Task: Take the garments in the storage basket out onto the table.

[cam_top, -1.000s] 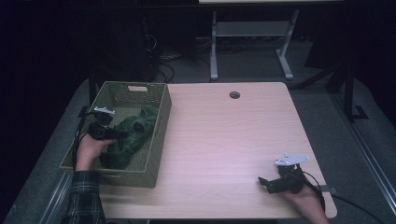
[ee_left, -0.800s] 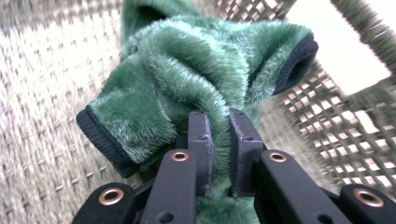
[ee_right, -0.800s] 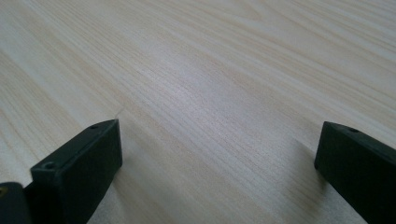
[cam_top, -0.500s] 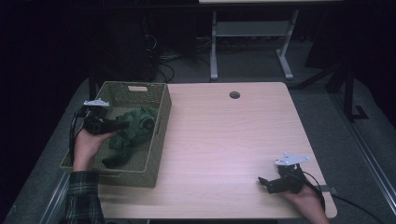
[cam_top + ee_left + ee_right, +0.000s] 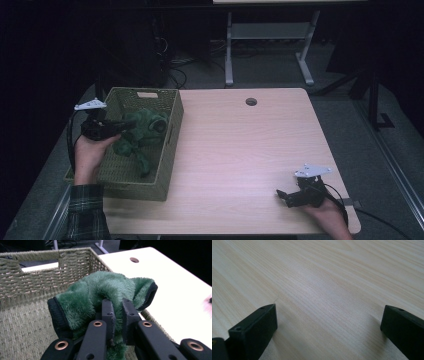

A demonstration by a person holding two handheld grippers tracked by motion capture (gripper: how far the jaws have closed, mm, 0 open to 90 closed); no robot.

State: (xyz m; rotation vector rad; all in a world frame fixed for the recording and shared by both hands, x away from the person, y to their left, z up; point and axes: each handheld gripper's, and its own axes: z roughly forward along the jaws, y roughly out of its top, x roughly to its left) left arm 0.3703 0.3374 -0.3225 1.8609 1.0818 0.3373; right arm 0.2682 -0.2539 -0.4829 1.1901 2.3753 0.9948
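Left gripper (image 5: pixel 117 315): jaws pinched on a fold of green plush (image 5: pixel 100 292), fabric bunched between the pads and spilling over both sides (dark trim at the two cuffed ends). Seen from above, left gripper (image 5: pixel 125 125) over the basket (image 5: pixel 172 145), hand (image 5: pixel 90 152) at the basket's left rim, grey plate sticking out past it. Plush (image 5: pixel 142 132) lifted clear at the pinched end, rest trailing down toward the basket floor; whether the low end touches the weave, cannot tell. Basket woven, olive, open-topped, at the table's left edge, handle slot in the far wall.

Right gripper (image 5: pixel 286 196): jaws spread wide, nothing between them, only bare wood grain (image 5: pixel 324 290) in the gap. Low over the table (image 5: pixel 240 150) near its front right corner, well apart from the basket. Round cable hole (image 5: pixel 251 102) near the table's far edge.
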